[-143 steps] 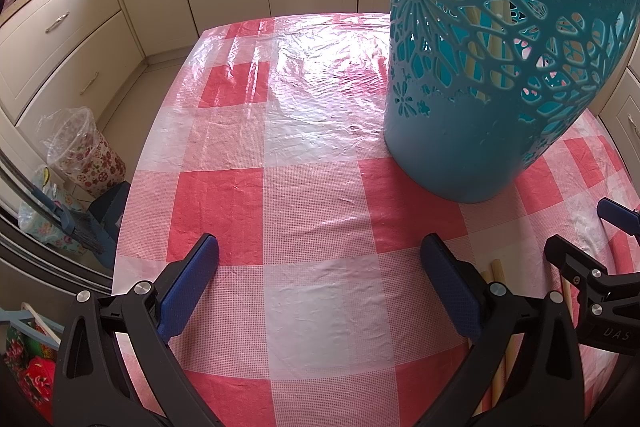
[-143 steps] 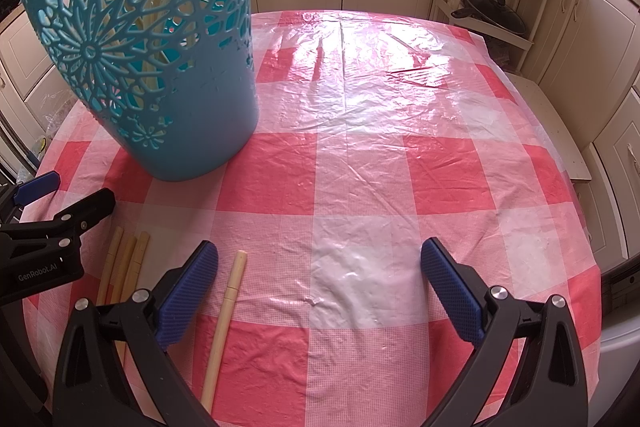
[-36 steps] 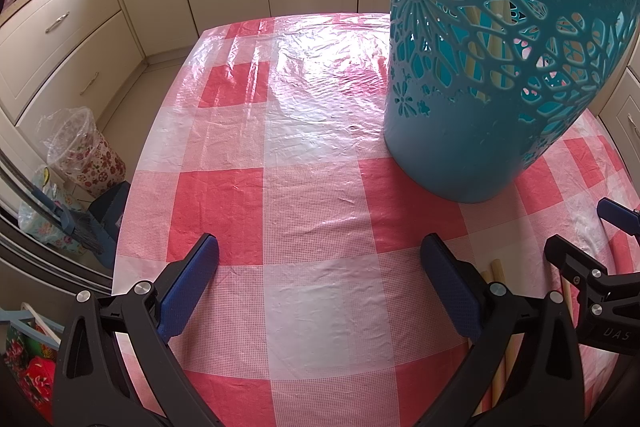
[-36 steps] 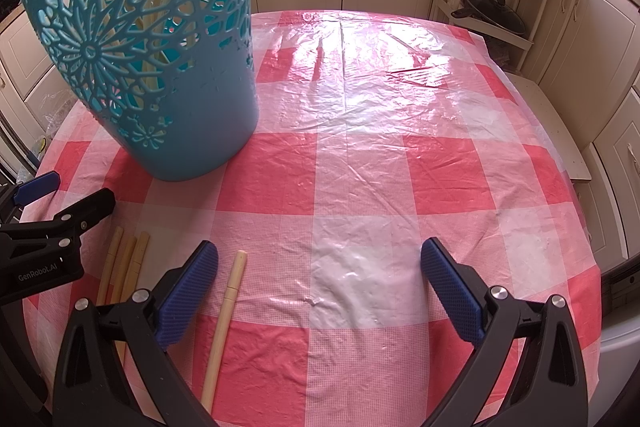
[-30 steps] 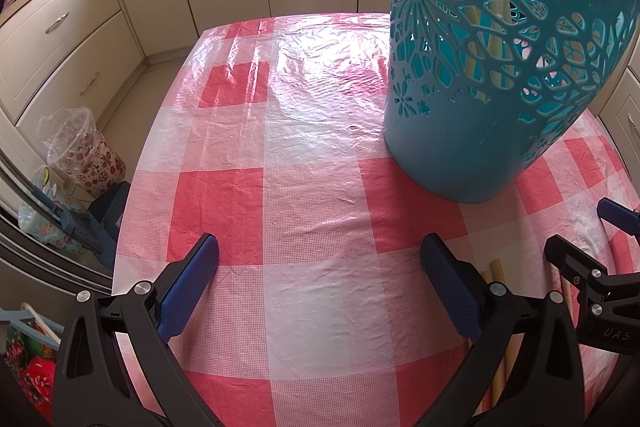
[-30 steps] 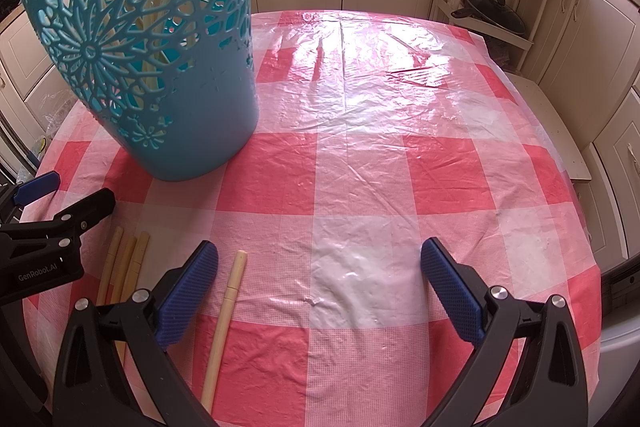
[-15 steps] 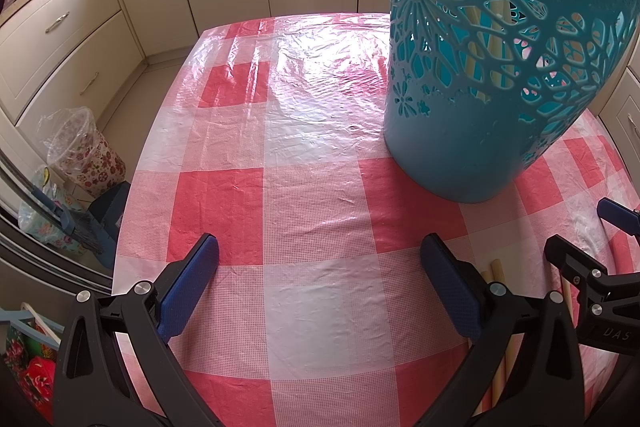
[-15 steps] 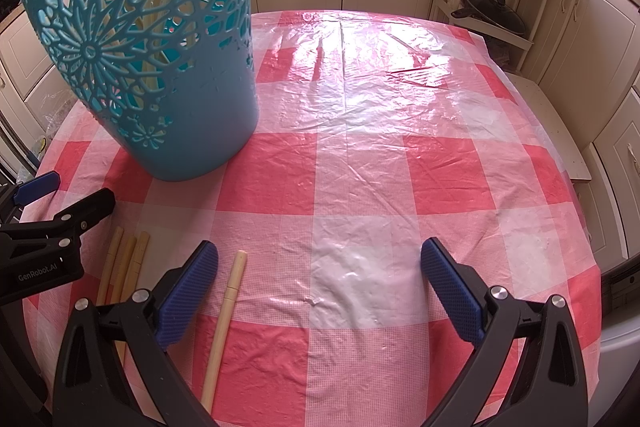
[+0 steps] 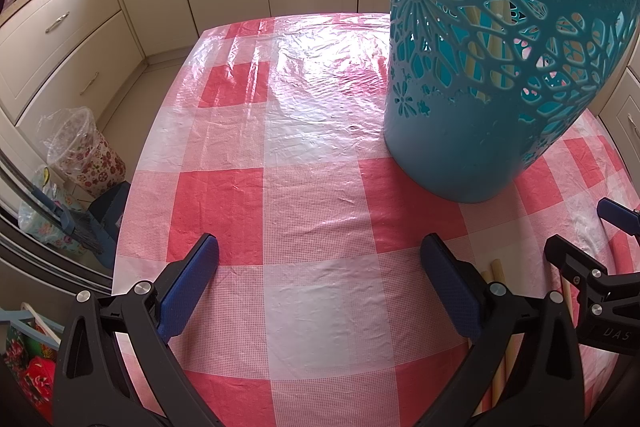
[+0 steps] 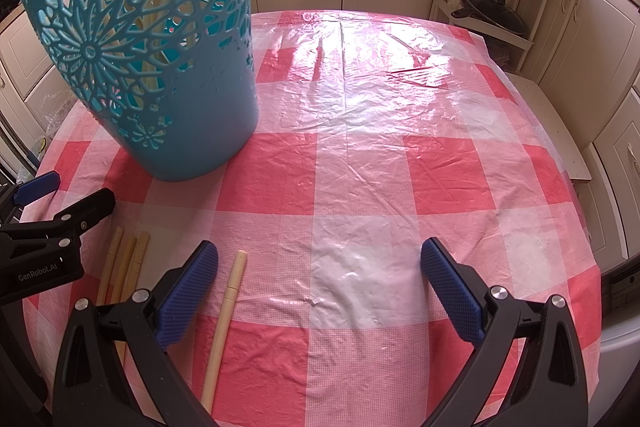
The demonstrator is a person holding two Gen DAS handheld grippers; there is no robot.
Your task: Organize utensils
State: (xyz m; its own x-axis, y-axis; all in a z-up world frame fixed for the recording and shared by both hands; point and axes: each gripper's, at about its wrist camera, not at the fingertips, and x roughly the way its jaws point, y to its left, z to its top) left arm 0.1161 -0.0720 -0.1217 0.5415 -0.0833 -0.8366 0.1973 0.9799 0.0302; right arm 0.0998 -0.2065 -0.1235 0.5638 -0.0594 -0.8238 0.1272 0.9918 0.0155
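Observation:
A tall teal openwork holder (image 9: 480,67) stands on the red-and-white checked tablecloth (image 9: 312,155) and holds several wooden sticks. It also shows in the right wrist view (image 10: 160,59). One wooden stick (image 10: 226,311) lies alone near the table's front edge. A group of three sticks (image 10: 122,271) lies left of it, between the two grippers; their ends show in the left wrist view (image 9: 495,269). My left gripper (image 9: 318,287) is open and empty above the cloth. My right gripper (image 10: 318,287) is open and empty, just right of the single stick.
Cream kitchen cabinets surround the table. A flowered bin with a plastic liner (image 9: 80,155) stands on the floor at the left. A white rack with pan lids (image 10: 496,11) stands at the right, with a low bench (image 10: 548,123) beside the table edge.

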